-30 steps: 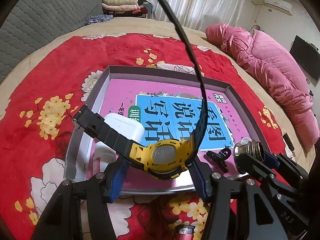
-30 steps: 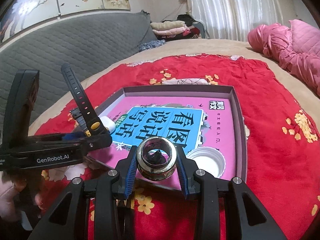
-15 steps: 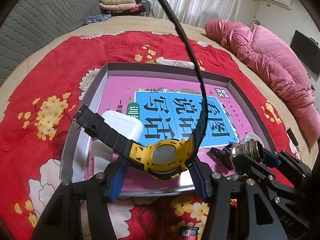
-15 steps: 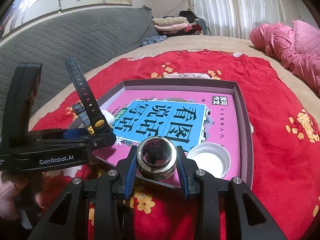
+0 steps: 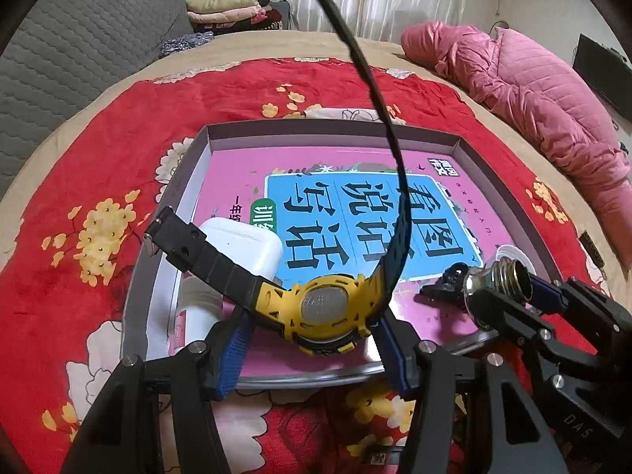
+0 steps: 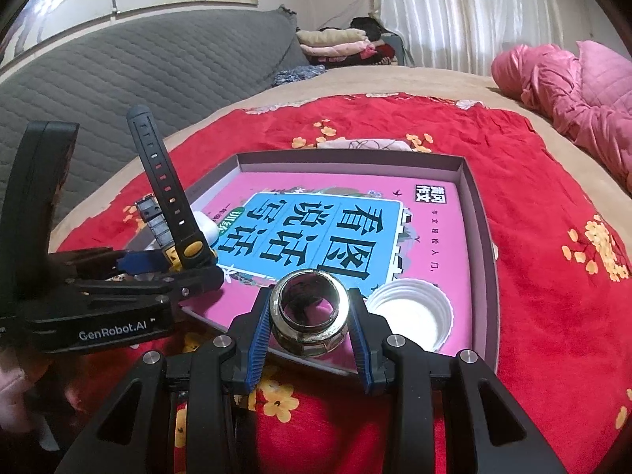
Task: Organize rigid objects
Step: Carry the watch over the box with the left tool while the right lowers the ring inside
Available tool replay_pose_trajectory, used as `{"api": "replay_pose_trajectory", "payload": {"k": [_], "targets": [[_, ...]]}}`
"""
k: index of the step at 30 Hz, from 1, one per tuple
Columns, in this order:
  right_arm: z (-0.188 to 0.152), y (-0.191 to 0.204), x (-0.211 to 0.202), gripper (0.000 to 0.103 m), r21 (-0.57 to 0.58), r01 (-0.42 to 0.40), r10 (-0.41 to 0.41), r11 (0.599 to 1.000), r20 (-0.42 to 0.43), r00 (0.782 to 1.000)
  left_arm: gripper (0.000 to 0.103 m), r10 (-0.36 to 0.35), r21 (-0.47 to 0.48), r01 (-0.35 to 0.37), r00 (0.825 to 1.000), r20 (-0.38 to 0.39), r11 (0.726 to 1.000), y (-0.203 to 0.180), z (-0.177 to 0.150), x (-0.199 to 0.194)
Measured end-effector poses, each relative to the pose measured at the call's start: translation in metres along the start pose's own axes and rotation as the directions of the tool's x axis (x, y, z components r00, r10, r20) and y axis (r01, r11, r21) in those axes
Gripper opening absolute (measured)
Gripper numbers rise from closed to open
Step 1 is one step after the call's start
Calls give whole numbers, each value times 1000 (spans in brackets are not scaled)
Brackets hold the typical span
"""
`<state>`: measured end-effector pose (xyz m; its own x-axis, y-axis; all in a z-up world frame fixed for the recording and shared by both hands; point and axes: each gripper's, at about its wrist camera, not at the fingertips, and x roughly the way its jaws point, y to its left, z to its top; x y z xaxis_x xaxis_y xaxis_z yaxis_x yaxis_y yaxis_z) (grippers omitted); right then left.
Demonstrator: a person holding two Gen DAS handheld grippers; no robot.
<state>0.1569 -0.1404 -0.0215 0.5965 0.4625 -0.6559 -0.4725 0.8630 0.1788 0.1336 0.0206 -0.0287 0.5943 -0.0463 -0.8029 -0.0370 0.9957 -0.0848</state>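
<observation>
Both hand-held grippers are closed on something above the near edge of a shallow grey tray (image 5: 458, 143). Seen from its own wrist camera, the left gripper (image 5: 312, 339) pinches a yellow-cased wristwatch (image 5: 322, 310) between its blue-padded fingers (image 5: 233, 349), case back facing the lens. One black strap arches up and away over the tray, the buckle end sticks out to the left over a white earbud case (image 5: 247, 247). The right gripper (image 6: 310, 326) clamps a round metal threaded fitting (image 6: 310, 312) by its sides, its open bore facing the camera; in the left view the same fitting (image 5: 499, 276) shows at the right, just above a small black clip (image 5: 444, 288) lying on the tray's floor.

The tray sits on a red floral cloth (image 5: 98, 166) spread over a bed, and a pink book with a blue panel of Chinese characters (image 6: 328, 237) covers most of its bottom. A white screw cap (image 6: 409, 312) lies open side up in the near right corner, beside the fitting. A white bottle (image 5: 193, 316) lies at the near left, partly hidden behind the watch strap. A pink quilted jacket (image 5: 533, 94) lies on the bed at the far right, and folded clothes (image 6: 335, 41) are stacked by the curtain.
</observation>
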Motion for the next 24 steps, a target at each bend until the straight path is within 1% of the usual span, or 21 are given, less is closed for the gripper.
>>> {"api": "replay_pose_trajectory", "payload": {"k": [8, 12, 16, 24], "targets": [[-1, 2, -1, 38, -10, -19, 19, 1000, 4, 1000, 58, 0, 0, 0, 1000, -12, 1000, 1, 2, 3], [-2, 4, 1, 38, -21, -8, 8, 1000, -7, 1000, 58, 4, 2, -3, 1000, -16, 1000, 2, 2, 4], [-2, 0, 1, 38, -1, 5, -5, 1000, -10, 1000, 58, 5, 2, -5, 1000, -17, 1000, 2, 2, 4], [-2, 0, 2, 38, -1, -9, 9, 1000, -10, 1000, 58, 7, 1, -7, 1000, -30, 1000, 6, 3, 5]]}}
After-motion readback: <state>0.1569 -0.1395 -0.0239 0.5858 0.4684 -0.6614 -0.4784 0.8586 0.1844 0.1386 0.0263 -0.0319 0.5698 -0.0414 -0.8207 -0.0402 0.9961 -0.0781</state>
